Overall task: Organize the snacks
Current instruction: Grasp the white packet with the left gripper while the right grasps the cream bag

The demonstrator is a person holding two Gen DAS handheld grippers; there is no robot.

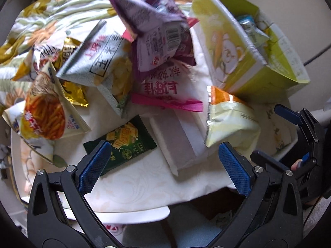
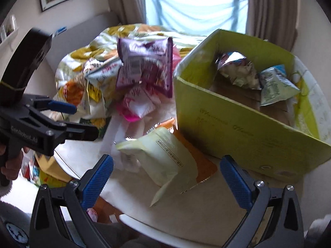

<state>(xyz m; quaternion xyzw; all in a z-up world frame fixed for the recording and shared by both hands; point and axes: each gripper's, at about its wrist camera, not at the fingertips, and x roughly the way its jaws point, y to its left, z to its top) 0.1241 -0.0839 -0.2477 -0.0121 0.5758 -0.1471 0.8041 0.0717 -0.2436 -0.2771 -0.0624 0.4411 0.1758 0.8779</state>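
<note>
My left gripper [image 1: 163,155] is open above the front of the table, with a dark green cracker packet [image 1: 122,142] just past its left finger. Behind it is a heap of snack bags: a blurred purple bag [image 1: 157,31] on top, a pink and white bag [image 1: 165,88], a grey chips bag [image 1: 99,62] and a fries bag [image 1: 47,115]. My right gripper [image 2: 166,165] is open, low over a pale yellow and orange bag [image 2: 165,161] lying beside the yellow-green box [image 2: 238,124]. Two bags [image 2: 238,70] lie inside the box.
The round white table [image 1: 144,186] carries a pale patterned cloth. A flat white and grey packet [image 1: 173,142] lies near the middle. A bed with a floral blanket [image 1: 51,10] stands behind the table. Curtains [image 2: 269,10] and a window are farther back.
</note>
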